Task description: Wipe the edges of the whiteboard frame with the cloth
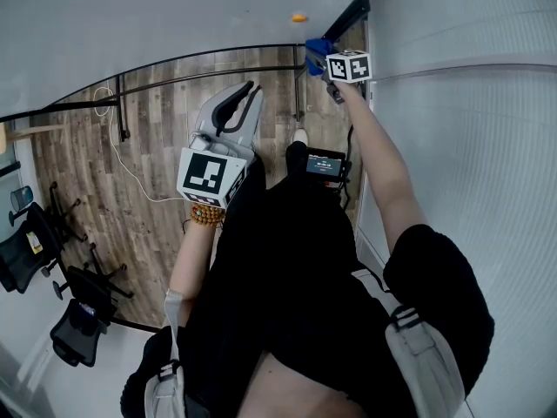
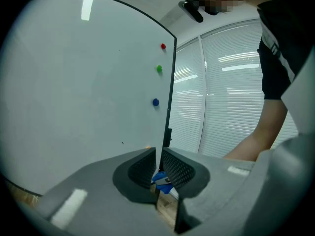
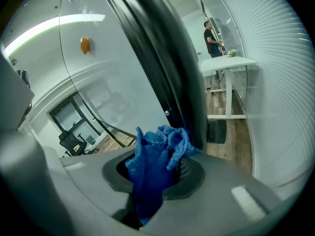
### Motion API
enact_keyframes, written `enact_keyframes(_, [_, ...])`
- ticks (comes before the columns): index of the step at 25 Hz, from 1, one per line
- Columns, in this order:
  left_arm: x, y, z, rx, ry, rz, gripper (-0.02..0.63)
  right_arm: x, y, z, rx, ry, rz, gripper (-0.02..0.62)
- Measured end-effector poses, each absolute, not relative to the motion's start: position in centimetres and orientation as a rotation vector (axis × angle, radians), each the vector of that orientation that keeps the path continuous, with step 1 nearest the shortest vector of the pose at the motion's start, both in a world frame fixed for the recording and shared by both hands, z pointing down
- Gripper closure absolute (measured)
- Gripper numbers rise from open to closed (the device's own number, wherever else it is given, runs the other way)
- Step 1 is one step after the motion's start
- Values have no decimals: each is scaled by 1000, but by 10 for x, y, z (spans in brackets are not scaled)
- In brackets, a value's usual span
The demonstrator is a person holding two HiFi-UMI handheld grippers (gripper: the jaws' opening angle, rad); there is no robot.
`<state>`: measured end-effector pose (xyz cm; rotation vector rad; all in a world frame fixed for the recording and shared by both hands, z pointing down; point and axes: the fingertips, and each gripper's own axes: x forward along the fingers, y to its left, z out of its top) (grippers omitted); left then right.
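Observation:
The whiteboard (image 1: 130,16) fills the top of the head view, its black frame (image 1: 352,7) running along the right side. My right gripper (image 1: 329,59) is shut on the blue cloth (image 1: 315,52), which presses against that frame edge low down. In the right gripper view the bunched cloth (image 3: 152,166) sits between the jaws and touches the black frame (image 3: 147,48). My left gripper (image 1: 248,94) hangs lower, away from the board, with its jaws together and nothing in them. The left gripper view looks along the board (image 2: 74,82) and its frame edge (image 2: 171,82); the cloth (image 2: 162,181) shows far off.
Red (image 2: 163,46), green (image 2: 159,69) and blue (image 2: 155,102) magnets sit on the board, plus an orange one (image 1: 298,17). A blind-covered glass wall (image 1: 470,146) stands right. Office chairs (image 1: 78,312) and a floor cable (image 1: 130,168) lie left. A distant person (image 3: 211,36) stands by a desk (image 3: 226,63).

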<state>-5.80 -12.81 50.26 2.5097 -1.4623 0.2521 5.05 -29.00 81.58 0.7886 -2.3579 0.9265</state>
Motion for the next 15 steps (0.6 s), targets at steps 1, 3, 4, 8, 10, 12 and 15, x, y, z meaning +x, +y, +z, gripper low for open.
enact_keyframes(1, [-59, -126, 500, 2508, -1464, 252, 456, 50, -288, 816, 785, -2354, 932, 480])
enact_keyframes(3, [-57, -126, 500, 2503, -1468, 253, 456, 51, -287, 824, 768, -2352, 960, 480])
enact_keyframes(4, [-57, -128, 503, 2500, -1471, 256, 456, 51, -289, 829, 765, -2346, 969, 480])
enact_keyframes(8, [-59, -129, 509, 2488, -1484, 266, 456, 56, -292, 844, 786, -2302, 965, 480])
enact_keyframes(10, [-64, -126, 505, 2483, -1490, 267, 456, 54, -290, 846, 791, -2287, 972, 480])
enact_keyframes(12, [-68, -124, 505, 2477, -1496, 268, 456, 51, -290, 850, 796, -2274, 979, 480])
enact_keyframes(15, [-67, -124, 509, 2472, -1504, 272, 456, 54, -290, 861, 798, -2250, 991, 479])
